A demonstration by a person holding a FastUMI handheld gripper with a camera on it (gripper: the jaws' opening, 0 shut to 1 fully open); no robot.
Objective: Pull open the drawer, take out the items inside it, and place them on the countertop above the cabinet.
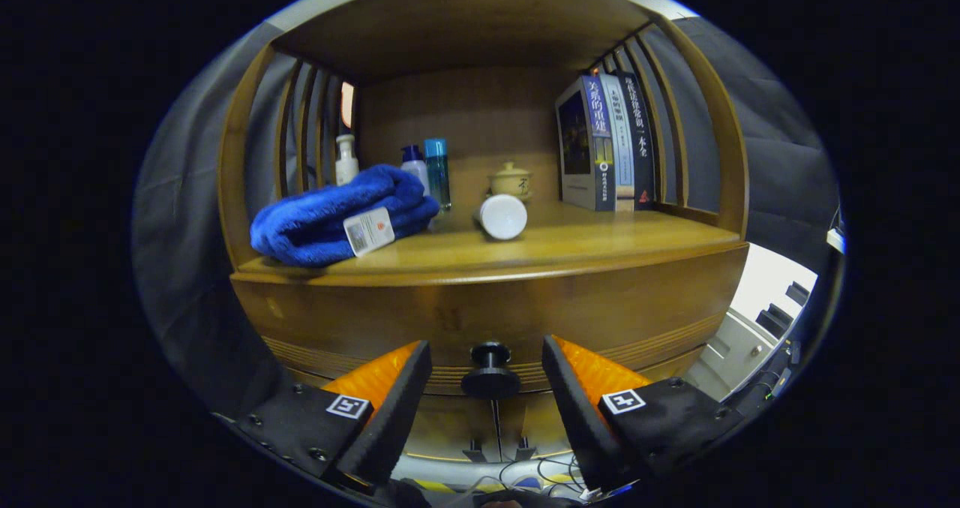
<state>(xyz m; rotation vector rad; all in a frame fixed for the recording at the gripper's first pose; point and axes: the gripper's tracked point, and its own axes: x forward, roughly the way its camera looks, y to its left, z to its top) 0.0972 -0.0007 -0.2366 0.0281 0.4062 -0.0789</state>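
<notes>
Gripper (487, 377) spread wide, pinching nothing; fingers either side of drawer knob (490, 367), gap on both sides, no contact. Knob dark, round, sticking out from drawer front (480, 320), centred betw. fingertips. Drawer looks closed, front flush w/ wooden cabinet (247, 193); contents can't be seen.

Above drawer: surface (600, 241), wooden, open-fronted w/ slatted sides & a top board. On it, near left front corner: blue towel (337, 211), folded, white tag hanging toward front edge. Behind towel, toward back left: white bottle (346, 160), then blue-capped white bottle (413, 164) & tall teal bottle (437, 169) side by side, close together. Mid-surface: white cylinder (503, 216) lying on its side, flat end facing gripper, just right of towel, apart from it. Behind cylinder, near back: small lidded yellow cup (511, 181), upright. Right back corner: books (607, 144) standing upright, spines out, against slats.

Below knob: cables & bits of hardware, too blurred to tell. Grey cloth both sides of cabinet.
</notes>
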